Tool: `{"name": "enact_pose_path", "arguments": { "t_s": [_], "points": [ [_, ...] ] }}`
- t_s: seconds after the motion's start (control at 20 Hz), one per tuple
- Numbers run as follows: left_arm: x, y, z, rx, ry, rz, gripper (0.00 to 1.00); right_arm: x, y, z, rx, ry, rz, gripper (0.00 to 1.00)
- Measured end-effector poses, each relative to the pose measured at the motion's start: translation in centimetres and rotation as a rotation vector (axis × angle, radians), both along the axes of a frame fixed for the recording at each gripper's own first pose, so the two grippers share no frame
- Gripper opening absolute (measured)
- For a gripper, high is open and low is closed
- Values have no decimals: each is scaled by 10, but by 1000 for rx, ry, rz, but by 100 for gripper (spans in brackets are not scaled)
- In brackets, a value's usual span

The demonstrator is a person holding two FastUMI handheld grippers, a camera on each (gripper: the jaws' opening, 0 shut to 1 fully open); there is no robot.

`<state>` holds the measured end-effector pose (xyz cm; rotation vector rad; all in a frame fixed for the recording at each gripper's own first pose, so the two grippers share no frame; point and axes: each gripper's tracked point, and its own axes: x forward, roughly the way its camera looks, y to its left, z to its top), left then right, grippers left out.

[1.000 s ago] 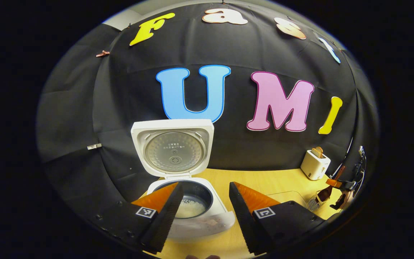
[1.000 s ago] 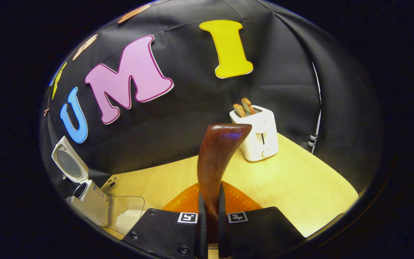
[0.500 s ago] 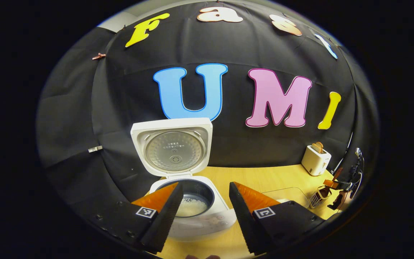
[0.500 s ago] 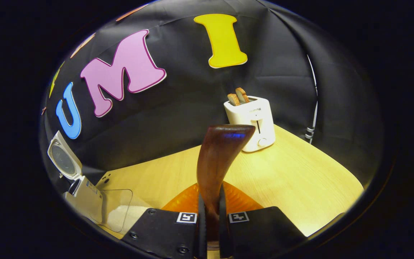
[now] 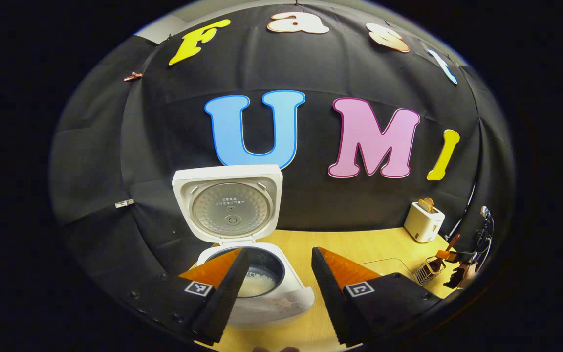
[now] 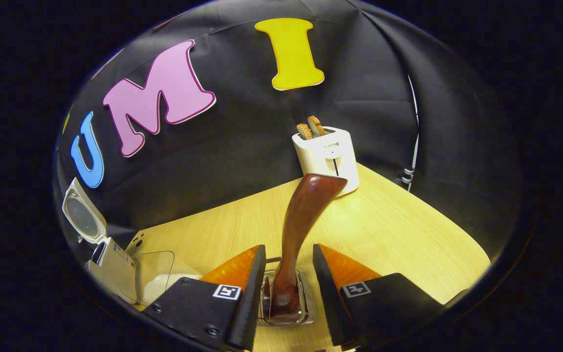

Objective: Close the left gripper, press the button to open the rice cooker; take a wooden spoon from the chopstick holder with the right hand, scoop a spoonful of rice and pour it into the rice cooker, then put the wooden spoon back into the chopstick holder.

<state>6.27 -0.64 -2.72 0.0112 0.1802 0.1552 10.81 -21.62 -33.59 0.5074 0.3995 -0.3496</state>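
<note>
- Releasing: right gripper [image 6: 289, 274] jaws, clamped a moment ago, now wide; spoon [image 6: 301, 230] stands in holder [image 6: 306, 313], at 6 o'clock.
- Left gripper [image 5: 279, 283]: wide, above open cooker [image 5: 262, 288] at 6 o'clock.
- Status: task apparently complete.

wooden table [image 6: 389, 230] carries rice cooker [image 5: 262, 288]; toaster [image 6: 328, 156]; chopstick holder [image 6: 286, 300]

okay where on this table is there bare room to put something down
The bare wood table is free between the toaster and the chopstick holder, and out to the right. It is crowded at left, where the clear rice container sits beside the rice cooker.
</note>
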Motion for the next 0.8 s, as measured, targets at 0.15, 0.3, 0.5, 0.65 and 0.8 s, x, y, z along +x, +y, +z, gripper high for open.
{"name": "enact_pose_path", "arguments": {
  "t_s": [0.15, 0.3, 0.5, 0.65, 0.8],
  "points": [
    [1, 3, 8, 0, -23, -2, 83, -14, 0, 12, 7, -4, -3, 64],
    [2, 8, 20, -9, -58, -4, 83, -34, -6, 24, -8, 10, 2, 64],
    [12, 20, 45, 14, -119, -6, 83, -60, 0, 58, -43, -7, 37, 64],
    [30, 37, 72, 41, -181, 5, 83, -73, 15, 95, -94, -38, 76, 64],
    [53, 55, 94, 42, -222, 21, 84, -76, 32, 132, -106, -85, 112, 74]
  ]
}}
